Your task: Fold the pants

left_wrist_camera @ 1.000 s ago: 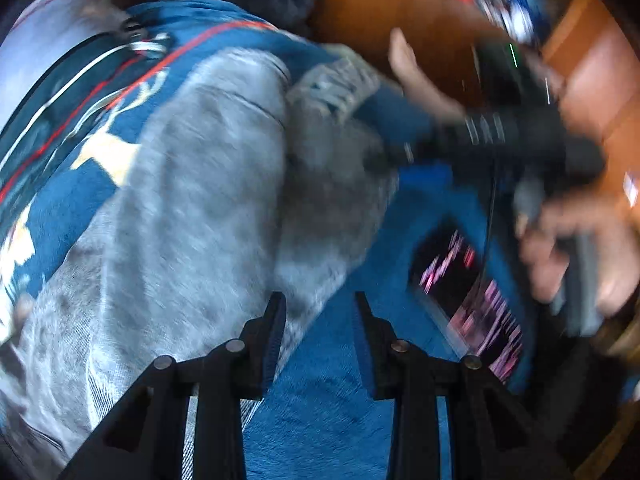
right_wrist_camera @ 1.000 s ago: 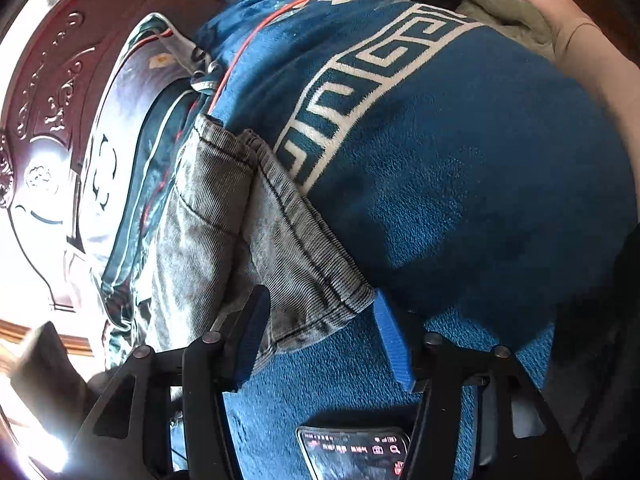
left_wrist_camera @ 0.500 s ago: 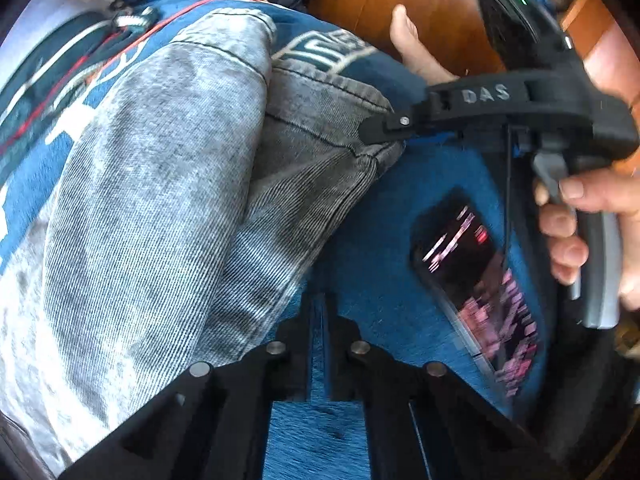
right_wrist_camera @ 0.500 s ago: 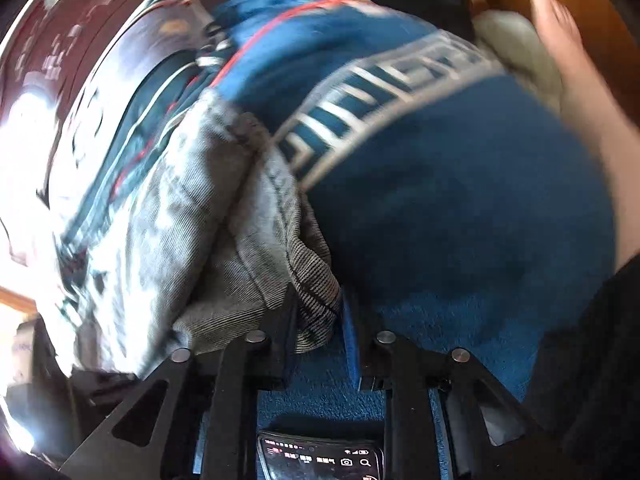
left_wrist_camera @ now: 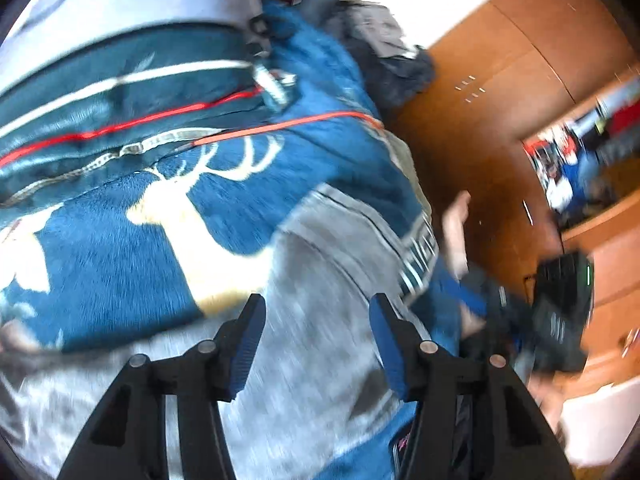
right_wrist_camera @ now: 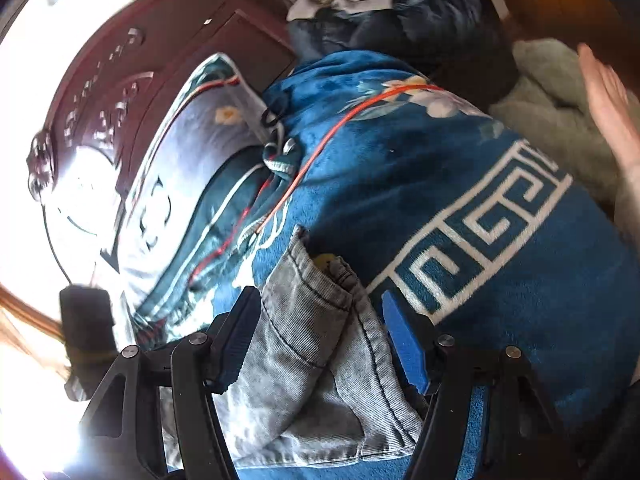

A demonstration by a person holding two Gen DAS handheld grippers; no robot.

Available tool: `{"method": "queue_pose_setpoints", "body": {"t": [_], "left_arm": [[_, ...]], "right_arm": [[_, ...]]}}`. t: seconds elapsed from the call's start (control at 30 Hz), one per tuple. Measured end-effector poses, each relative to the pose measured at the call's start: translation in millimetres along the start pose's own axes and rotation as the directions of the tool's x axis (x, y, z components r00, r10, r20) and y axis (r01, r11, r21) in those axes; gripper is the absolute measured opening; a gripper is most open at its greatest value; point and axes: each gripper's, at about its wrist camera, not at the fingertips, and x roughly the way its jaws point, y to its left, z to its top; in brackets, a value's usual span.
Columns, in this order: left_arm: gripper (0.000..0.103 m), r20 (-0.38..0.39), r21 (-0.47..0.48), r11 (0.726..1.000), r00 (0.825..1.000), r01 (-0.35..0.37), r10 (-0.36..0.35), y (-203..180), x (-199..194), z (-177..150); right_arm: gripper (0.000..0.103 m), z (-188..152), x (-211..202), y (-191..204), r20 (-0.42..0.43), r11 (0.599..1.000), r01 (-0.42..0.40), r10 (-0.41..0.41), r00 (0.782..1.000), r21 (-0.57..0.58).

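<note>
The grey washed-denim pants (left_wrist_camera: 320,340) lie folded on the blue patterned blanket (left_wrist_camera: 120,264). My left gripper (left_wrist_camera: 316,336) is open and empty just above the grey cloth. In the right wrist view the pants (right_wrist_camera: 316,364) show a seamed fold between the fingers. My right gripper (right_wrist_camera: 320,340) is open, its jaws spread either side of the fold and holding nothing. The right gripper's black body (left_wrist_camera: 560,312) also shows blurred at the right of the left wrist view.
A carved dark wooden headboard (right_wrist_camera: 132,92) stands at the left. A dark jacket (right_wrist_camera: 420,12) and pale clothes (right_wrist_camera: 560,92) lie at the blanket's far end. A bare foot (right_wrist_camera: 608,96) rests at the right. An orange wooden cupboard (left_wrist_camera: 500,100) is behind.
Both grippers were shut half a second ago, the right one on the pants' edge. Both have opened and let go, and the pants lie folded further along the blanket.
</note>
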Motion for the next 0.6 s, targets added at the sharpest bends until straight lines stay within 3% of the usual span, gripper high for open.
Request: {"method": "queue_pose_setpoints", "body": {"t": [0.23,0.33,0.37,0.4,0.5,0.53,0.6], "left_arm": [[0.057,-0.072,-0.069,0.996,0.996,0.051,-0.056,4,50,20],[0.054,-0.065,-0.056,0.998,0.998,0.007,-0.011,-3,61,23],[0.042,-0.05,-0.048,0.999,0.999,-0.009,0.007,-6,60,24],[0.019,-0.035,-0.044,0.999,0.999,-0.031,0.029,-7,61,26],[0.005,0.001,-0.1,0.988,0.993,-0.119,0.119,8,59,32],[0.005,0.027,-0.127,0.981,0.989,-0.144,0.149,15,53,32],[0.005,0.046,-0.174,0.976,0.989,-0.13,0.139,28,46,30]], "right_arm": [[0.063,-2,8,-23,-0.066,0.997,-0.006,0.011,0.998,0.079],[0.063,-3,8,-20,-0.075,0.997,-0.019,0.025,0.997,0.078],[0.062,-4,8,-19,-0.078,0.996,-0.03,0.036,0.996,0.08],[0.062,-5,8,-17,-0.082,0.995,-0.051,0.058,0.995,0.083],[0.062,-8,8,-13,-0.083,0.993,-0.081,0.088,0.993,0.085],[0.062,-9,9,-12,-0.087,0.993,-0.085,0.092,0.992,0.085],[0.062,-11,14,-11,-0.106,0.991,-0.099,0.109,0.988,0.095]]}}
